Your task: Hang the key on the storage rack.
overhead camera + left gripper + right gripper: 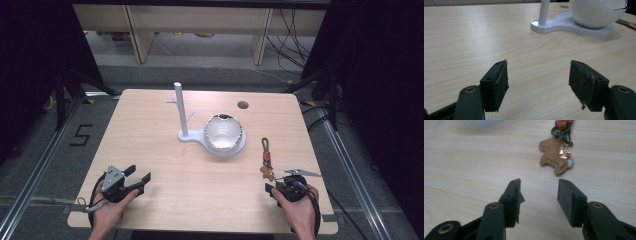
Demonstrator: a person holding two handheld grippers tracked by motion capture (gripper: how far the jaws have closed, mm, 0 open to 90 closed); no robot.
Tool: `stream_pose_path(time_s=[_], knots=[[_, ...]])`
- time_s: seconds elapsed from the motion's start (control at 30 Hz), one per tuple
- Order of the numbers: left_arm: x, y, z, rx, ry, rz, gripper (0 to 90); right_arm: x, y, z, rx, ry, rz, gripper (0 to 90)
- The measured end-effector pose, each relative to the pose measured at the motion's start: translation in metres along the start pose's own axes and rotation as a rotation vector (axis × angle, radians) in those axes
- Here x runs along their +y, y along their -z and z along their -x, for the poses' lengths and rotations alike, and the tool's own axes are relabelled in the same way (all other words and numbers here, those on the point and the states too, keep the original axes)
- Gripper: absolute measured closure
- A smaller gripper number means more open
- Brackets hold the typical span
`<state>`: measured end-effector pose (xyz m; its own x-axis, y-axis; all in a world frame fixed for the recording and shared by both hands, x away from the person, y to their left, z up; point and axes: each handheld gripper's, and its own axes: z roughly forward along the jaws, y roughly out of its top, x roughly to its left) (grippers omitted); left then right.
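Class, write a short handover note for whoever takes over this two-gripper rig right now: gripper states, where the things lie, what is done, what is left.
Left gripper: open, empty, low over the table's near left.
Right gripper: open, empty, pointing at the keychain.
Keychain lies flat on the table, to the right of the white stand with its post and bowl.
Done: nothing gripped yet.
Left: probably grasp the keychain and hang it on the stand.

Keyring charm [555, 157], stand [200, 136] and grippers: colours

Tan stitched leather with orange strap at 12 o'clock; white stand and bowl [223, 132]; pale wood-grain table [150, 150]; black jaws.
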<state>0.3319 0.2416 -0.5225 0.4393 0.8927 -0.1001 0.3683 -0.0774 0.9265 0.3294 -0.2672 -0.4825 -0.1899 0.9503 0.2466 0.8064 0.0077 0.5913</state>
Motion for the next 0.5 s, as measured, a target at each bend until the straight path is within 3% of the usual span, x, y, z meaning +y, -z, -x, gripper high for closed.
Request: stream_pose_path(time_s=[0.1, 0.13, 0.17, 0.27, 0.4, 0.43, 0.5], knots=[[0.0, -0.002, 0.002, 0.001, -0.019, -0.01, 31.9, 0.006, -0.001, 0.001, -0.015, -0.016, -0.063, 55.2], [0.0, -0.003, 0.002, -0.004, -0.017, -0.005, 32.0, 0.009, -0.001, 0.003, -0.049, -0.002, -0.112, 55.6], [0.0, -0.003, 0.002, -0.001, -0.017, -0.008, 32.1, 0.013, -0.001, 0.005, 0.006, 0.0, -0.138, 55.6], [0.0, -0.003, 0.002, 0.003, -0.01, -0.006, 32.3, 0.021, -0.004, 0.01, 0.009, 0.01, -0.155, 56.9], [0.0, -0.001, 0.003, 0.002, -0.018, -0.006, 32.6, 0.036, -0.006, 0.01, -0.028, 0.018, -0.186, 56.9], [0.0, -0.001, 0.003, 0.003, -0.022, -0.007, 32.6, 0.04, -0.008, 0.011, -0.082, 0.059, -0.18, 56.9], [0.0, -0.001, 0.003, -0.001, -0.019, -0.002, 32.6, 0.051, -0.01, 0.011, -0.071, 0.088, -0.197, 57.3]])
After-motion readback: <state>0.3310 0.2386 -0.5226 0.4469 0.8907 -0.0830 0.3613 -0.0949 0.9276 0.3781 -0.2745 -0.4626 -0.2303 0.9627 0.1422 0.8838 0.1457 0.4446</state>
